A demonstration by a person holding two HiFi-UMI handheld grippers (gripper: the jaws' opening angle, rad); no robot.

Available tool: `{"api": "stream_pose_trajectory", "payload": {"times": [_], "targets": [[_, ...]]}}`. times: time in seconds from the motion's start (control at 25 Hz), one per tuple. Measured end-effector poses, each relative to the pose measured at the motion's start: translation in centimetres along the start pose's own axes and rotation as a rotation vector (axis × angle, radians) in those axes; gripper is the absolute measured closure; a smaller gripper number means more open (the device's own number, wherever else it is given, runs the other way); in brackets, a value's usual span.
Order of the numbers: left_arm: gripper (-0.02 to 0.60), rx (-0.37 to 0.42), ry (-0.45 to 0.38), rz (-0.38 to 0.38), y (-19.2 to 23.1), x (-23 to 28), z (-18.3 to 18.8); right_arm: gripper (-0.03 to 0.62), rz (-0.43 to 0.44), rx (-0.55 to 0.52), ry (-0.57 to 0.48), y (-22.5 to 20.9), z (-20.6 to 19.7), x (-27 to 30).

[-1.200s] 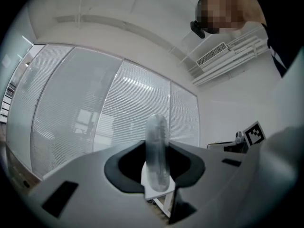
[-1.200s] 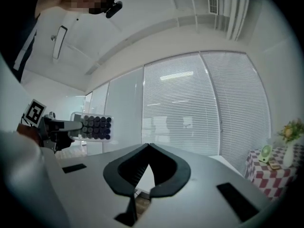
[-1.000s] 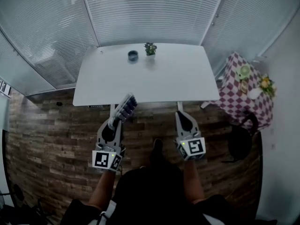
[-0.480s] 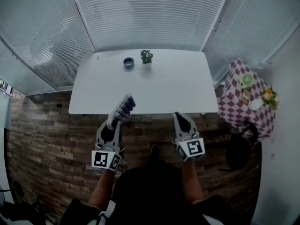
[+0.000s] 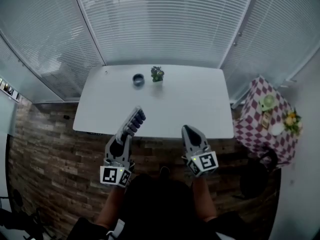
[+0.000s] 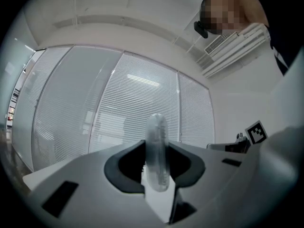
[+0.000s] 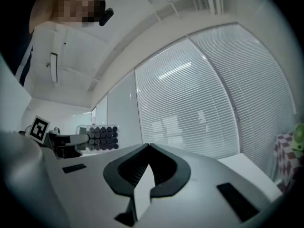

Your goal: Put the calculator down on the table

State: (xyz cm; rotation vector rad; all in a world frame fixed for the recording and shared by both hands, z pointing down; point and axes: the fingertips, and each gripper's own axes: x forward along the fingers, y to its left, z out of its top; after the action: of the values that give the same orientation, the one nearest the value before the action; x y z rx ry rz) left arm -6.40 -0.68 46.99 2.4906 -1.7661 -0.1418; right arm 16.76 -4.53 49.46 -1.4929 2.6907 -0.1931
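Observation:
My left gripper is shut on a pale calculator with dark round keys. The calculator sticks forward and reaches over the near edge of the white table. In the left gripper view the calculator stands edge-on between the jaws of my left gripper. My right gripper is shut and empty, level with the left one and just short of the table's edge. In the right gripper view the tips of my right gripper meet, and the calculator shows at the left.
A small dark pot and a little plant stand at the table's far side. A checkered side table with cups and flowers is at the right, and a black stool near it. Blinds close off the back.
Both grippers have moved forward toward the table. The calculator's far end, earlier short of the near edge, now lies over it. The grip on the calculator is unchanged.

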Motion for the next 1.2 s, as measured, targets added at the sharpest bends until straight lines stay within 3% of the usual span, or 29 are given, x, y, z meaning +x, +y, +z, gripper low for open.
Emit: {"api": "stream_pose_trajectory", "payload": {"times": [0.24, 0.44, 0.68, 1.2], "targets": [[0.480, -0.003, -0.006, 0.050, 1.0, 0.7, -0.2, 0.588, 0.032, -0.033, -0.011, -0.8, 0.2, 1.6], [0.480, -0.019, -0.019, 0.075, 2.2, 1.7, 0.1, 0.588, 0.036, 0.083, -0.033, -1.6, -0.1, 3.3], [0.480, -0.053, -0.013, 0.080, 3.4, 3.5, -1.1, 0.586, 0.028, 0.012, -0.032, -2.2, -0.1, 5.2], [0.480, -0.001, -0.037, 0.070, 8.7, 10.5, 0.0, 0.586, 0.003, -0.073, -0.002, -4.6, 0.5, 12.1]]}}
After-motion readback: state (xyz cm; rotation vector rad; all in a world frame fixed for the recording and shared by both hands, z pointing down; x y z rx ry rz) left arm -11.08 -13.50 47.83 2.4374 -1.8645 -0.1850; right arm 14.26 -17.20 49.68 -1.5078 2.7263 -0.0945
